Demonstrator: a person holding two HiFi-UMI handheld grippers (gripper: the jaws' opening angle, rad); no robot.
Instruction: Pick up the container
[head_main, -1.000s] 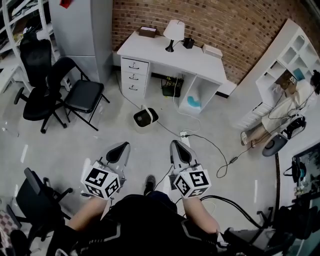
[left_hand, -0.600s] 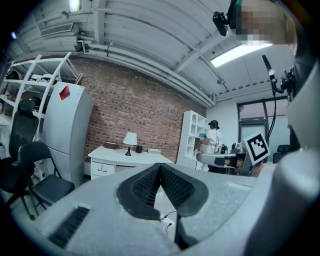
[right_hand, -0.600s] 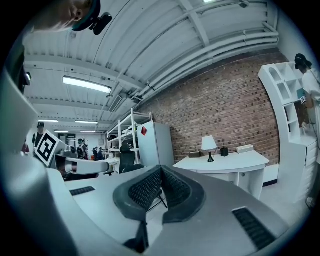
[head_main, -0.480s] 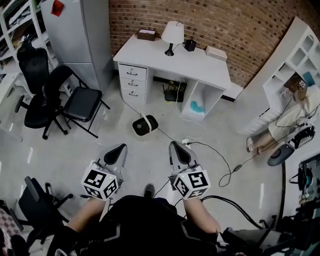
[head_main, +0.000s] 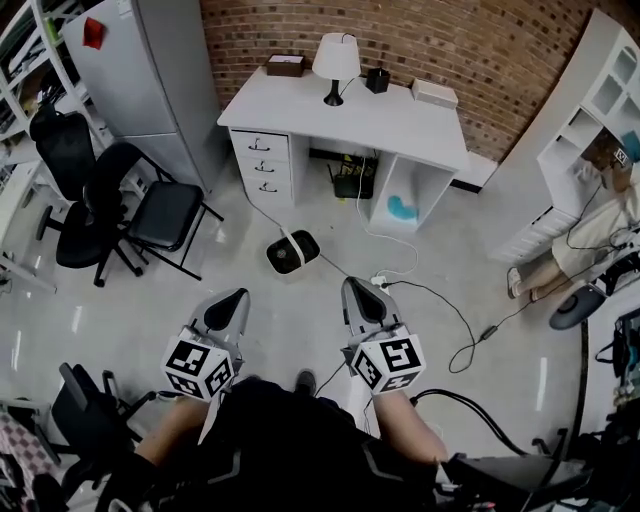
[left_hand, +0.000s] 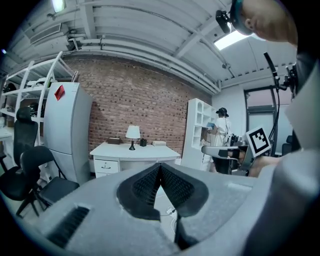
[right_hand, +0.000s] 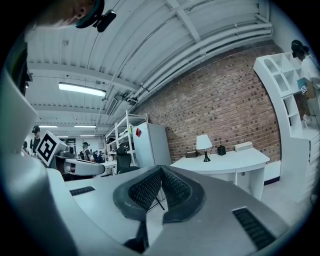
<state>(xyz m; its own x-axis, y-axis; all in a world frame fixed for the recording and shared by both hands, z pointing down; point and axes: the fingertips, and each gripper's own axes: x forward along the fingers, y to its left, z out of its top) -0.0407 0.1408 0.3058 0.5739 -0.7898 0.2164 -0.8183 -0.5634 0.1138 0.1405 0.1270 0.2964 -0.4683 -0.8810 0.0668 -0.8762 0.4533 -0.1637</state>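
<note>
**Both tongs shut and empty, container well across the room**

You're standing back on the grey floor (head_main: 120, 290) with both tongs low in front of you. Left tongs (head_main: 230, 305): the pads meet tip to tip, nothing between them. Right tongs (head_main: 362, 300): same story, closed on nothing at all. Both noses point towards the white worktop (head_main: 400, 120) against the brick wall (head_main: 480, 40).

And there it is: the small dark container (head_main: 377, 80), upright near the worktop's back edge, just right of the table lamp (head_main: 336, 60) (a brown box (head_main: 285, 65) sits at the back left corner, a white box (head_main: 434, 92) further right). It's well apart from both tongs. Between you and the worktop, a round black-and-white device (head_main: 293, 250) lies on the floor, and a black folding chair (head_main: 170, 215) stands off to your left.
</note>
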